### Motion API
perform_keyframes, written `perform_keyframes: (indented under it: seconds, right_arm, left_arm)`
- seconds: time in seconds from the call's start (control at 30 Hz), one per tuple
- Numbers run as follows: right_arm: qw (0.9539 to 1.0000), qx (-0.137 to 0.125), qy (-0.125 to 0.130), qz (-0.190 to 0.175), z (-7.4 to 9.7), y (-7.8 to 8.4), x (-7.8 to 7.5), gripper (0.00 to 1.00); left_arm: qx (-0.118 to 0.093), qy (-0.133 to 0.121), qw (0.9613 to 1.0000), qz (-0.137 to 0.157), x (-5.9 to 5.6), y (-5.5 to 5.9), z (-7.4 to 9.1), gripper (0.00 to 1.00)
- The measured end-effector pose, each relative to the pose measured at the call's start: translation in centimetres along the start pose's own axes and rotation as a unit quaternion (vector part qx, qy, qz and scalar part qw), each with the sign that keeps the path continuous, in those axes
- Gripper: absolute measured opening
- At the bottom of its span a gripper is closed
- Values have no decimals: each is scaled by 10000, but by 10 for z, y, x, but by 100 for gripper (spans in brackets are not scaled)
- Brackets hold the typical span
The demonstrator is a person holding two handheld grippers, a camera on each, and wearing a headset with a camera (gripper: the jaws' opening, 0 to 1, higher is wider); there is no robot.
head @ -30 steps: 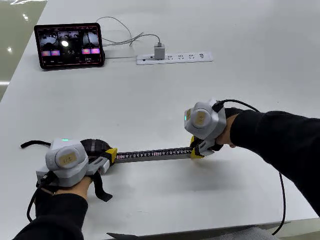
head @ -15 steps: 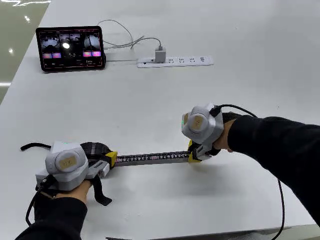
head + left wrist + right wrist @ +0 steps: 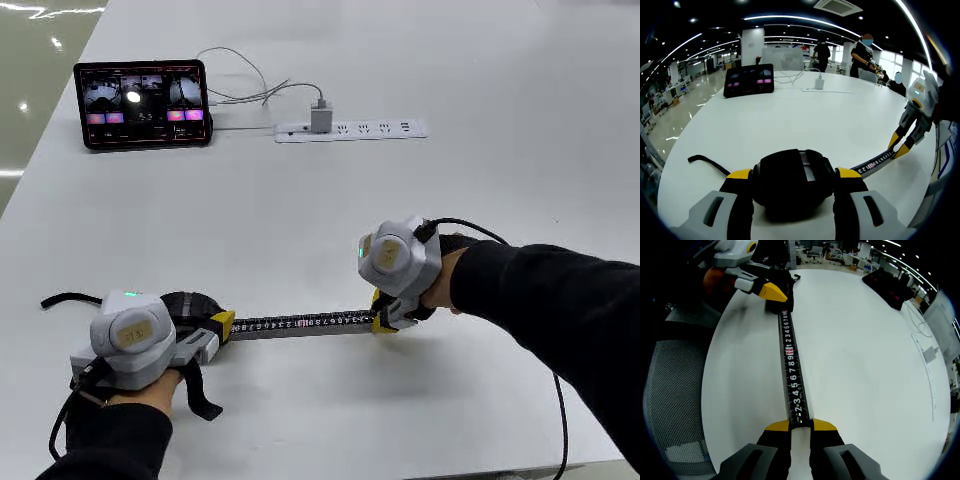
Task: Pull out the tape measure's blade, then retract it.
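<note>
At the far left a black strap (image 3: 68, 296) trails loose on the white table (image 3: 420, 220), running back to the tape measure (image 3: 190, 301). Behind it, near the table's far edge, a tablet (image 3: 143, 102) stands propped with its screen lit.

My left gripper (image 3: 215, 330) has its jaws clamped on the tape measure, one yellow-tipped jaw on each side of the black case. In the left gripper view the case (image 3: 792, 182) sits squarely between the two jaws and rests on the table.

From the case the blade (image 3: 300, 322) runs to the right, drawn out and lying flat along the tabletop with its printed numbers up. In the right gripper view the blade (image 3: 791, 370) stretches straight away from me to the case.

At the back, a white power strip (image 3: 360, 129) lies flat with a charger (image 3: 320, 112) plugged into its left end and cables leading toward the tablet.

My right gripper (image 3: 384, 320) is pressed together on the blade's free end; in its own view the yellow tips (image 3: 800, 426) pinch the blade's end, low over the table. A dark sleeve (image 3: 560, 310) comes in from the right.
</note>
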State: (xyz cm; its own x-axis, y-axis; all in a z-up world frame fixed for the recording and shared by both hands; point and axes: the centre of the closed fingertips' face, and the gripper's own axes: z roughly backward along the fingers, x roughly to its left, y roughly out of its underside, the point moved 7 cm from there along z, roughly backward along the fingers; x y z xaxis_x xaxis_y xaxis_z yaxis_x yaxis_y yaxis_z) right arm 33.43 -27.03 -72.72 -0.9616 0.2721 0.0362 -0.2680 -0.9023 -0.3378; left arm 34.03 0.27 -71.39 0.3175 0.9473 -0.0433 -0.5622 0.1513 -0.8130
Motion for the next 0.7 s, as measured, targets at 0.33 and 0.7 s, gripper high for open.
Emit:
perform_keyframes:
  seconds: [0.33, 0.7]
  right_arm:
    - [10000, -13, -7, 27, -1, -5, 1, 9]
    - [10000, -29, -23, 62, -2, -8, 2, 9]
  left_arm:
    - [-7, 0, 10000, 4, 0, 0, 0, 59]
    - [-18, -2, 10000, 5, 0, 0, -1, 59]
